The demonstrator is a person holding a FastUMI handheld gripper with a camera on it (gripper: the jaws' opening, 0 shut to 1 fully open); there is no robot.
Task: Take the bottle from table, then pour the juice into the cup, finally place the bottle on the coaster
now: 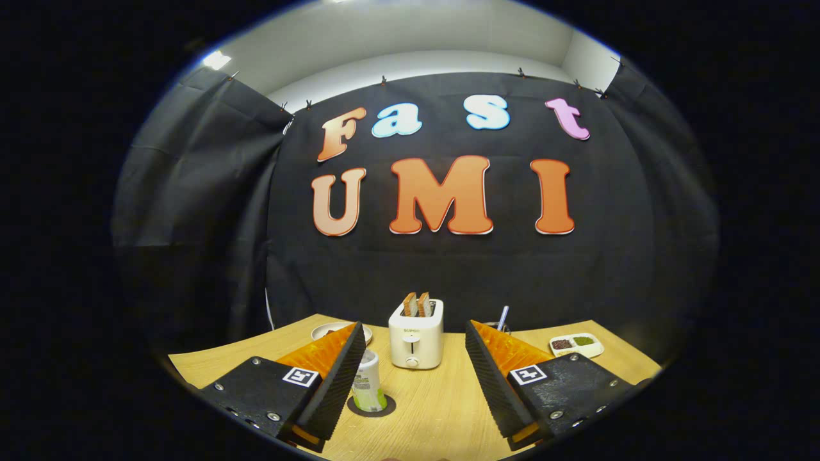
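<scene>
Gripper view, items logged outward from the bottle.

Item 1: bottle [369, 381]. White body with a green band toward the base and a pale cap. It stands upright on the dark round coaster [372, 406], which shows as a ring around its foot. Part of the bottle's left side is hidden behind my left finger.

Item 2: my gripper [415, 378]. Its two fingers [339, 378] are spread wide apart and clamp nothing. Each is black and ribbed on the inner face, orange on the outer. The bottle sits just inside the left finger, very close to the ribbed face; I cannot tell whether they touch. The right finger is well apart from the bottle.

Item 3: toaster [416, 333]. White, just beyond the bottle and slightly to its right, between the two fingers. Two browned slices stand in its slots.

Item 4: plate [330, 331]. Pale, beyond the bottle to its left, partly hidden by the left finger.

Item 5: cup [501, 325]. Far to the right of the bottle, behind the right finger; a rim and a thin upright stick show, the rest is hidden.

Item 6: tray [576, 345]. White, two compartments, one with dark contents, one with green. Farthest right of the bottle.

Item 7: table [435, 410]. Light wood; bears everything listed.
</scene>
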